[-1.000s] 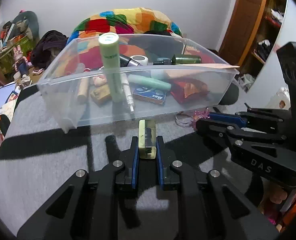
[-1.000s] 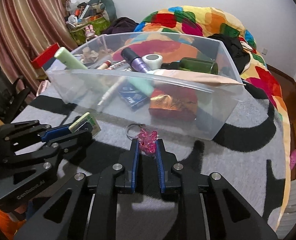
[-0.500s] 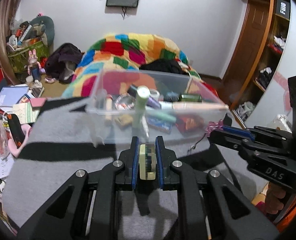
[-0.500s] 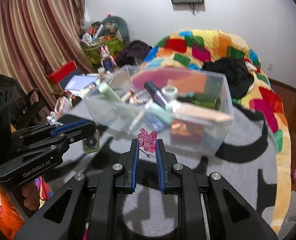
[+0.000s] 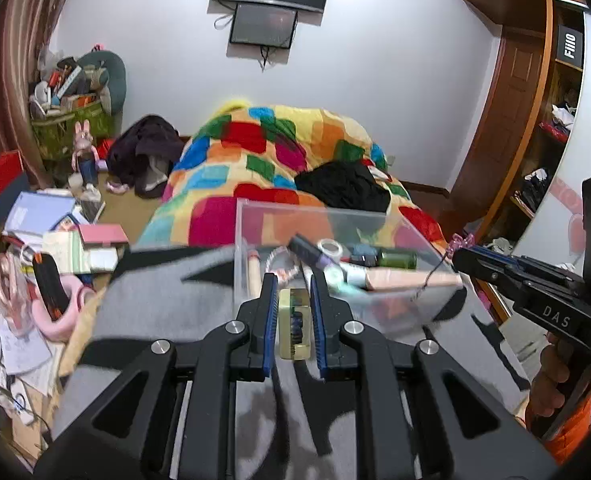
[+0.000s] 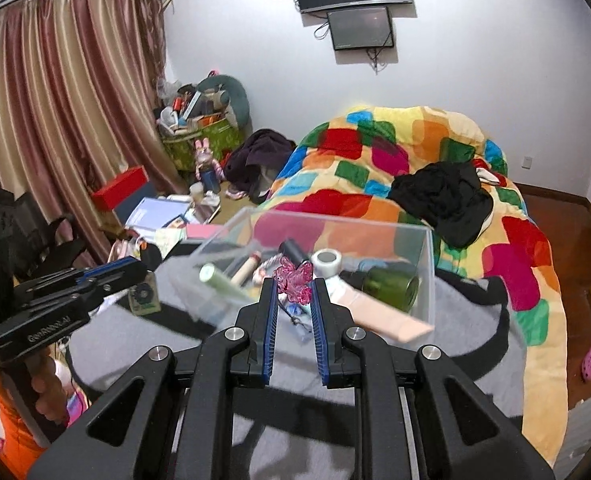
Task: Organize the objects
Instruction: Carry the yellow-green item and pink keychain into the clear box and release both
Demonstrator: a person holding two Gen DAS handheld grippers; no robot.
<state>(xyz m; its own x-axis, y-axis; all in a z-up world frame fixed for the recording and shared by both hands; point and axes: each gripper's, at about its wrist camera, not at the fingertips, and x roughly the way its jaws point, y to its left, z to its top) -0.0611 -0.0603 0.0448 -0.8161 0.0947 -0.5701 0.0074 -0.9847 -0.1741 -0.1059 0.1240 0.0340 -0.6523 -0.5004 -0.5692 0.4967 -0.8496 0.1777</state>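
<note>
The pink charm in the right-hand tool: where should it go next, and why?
Probably forward and down over the clear bin, then let go. The right gripper pinches the charm in the air just short of the bin, which is open-topped and already holds similar small items.

Clear bin (image 6: 423,264) open on top, reachable from above; inside crowded: green bottle (image 6: 391,282), tape roll (image 6: 326,259), tubes. Grey blanket (image 5: 167,304) left of bin is bare. Right hand-held gripper (image 6: 293,286) with pink charm (image 6: 294,278) hangs over near wall. Far side blocked by patchwork quilt (image 6: 395,160).
</note>
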